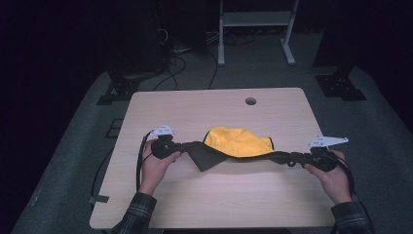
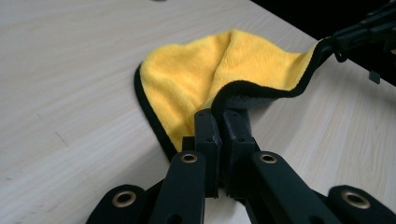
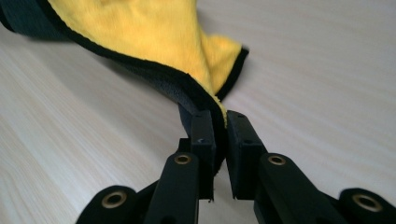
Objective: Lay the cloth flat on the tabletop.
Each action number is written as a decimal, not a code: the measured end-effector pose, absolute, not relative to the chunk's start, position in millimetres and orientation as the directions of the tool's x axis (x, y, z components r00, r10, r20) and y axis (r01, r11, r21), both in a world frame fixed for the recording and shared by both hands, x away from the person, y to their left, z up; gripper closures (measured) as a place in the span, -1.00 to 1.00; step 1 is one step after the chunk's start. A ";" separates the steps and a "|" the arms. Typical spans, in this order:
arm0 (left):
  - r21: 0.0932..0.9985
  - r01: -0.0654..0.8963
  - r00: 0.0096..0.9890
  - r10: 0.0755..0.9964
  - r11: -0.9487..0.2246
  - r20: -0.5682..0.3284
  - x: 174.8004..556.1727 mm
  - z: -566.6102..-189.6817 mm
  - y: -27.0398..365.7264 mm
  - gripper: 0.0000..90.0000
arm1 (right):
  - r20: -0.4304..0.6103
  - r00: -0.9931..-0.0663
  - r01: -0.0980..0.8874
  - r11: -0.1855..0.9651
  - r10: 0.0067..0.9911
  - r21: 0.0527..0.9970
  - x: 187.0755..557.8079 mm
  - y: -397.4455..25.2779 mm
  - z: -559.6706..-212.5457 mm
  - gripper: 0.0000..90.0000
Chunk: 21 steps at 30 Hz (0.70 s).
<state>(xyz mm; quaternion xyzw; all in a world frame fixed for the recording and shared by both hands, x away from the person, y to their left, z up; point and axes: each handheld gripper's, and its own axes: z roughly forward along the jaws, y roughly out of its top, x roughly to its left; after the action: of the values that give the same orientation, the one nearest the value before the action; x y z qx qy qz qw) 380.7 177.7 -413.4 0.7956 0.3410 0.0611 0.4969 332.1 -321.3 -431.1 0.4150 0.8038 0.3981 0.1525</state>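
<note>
Left gripper (image 2: 223, 114) and right gripper (image 3: 219, 116) each clamp, apparently, 1 corner of the yellow cloth (image 1: 237, 141)

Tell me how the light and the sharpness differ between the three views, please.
High view: the table is evenly lit, the room behind is almost black, and details look soft. Left gripper view: the yellow cloth is fairly sharp, with a dark shadow under its raised fold. Right gripper view: the cloth and the wood grain are blurred, and the near black jaws are clearer.
</note>
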 end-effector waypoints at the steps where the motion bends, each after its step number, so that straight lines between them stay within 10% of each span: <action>1: 0.836 0.476 0.760 0.606 -0.272 -0.236 380.6 -410.4 179.5 0.93 | 0.088 -0.609 0.537 0.328 0.788 0.777 332.7 -321.2 -426.4 0.82; 21: 0.970 0.192 0.790 0.610 -0.151 -0.061 326.6 -288.3 218.5 0.93 | -0.073 -0.646 0.212 0.270 0.760 0.939 297.9 -308.9 -305.7 0.82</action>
<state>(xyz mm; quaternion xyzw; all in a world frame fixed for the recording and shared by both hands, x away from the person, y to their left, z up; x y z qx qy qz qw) 326.6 218.5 -288.3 0.7380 0.2716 0.1765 0.5920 297.9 -308.9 -305.7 0.3240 0.7503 0.5098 0.2685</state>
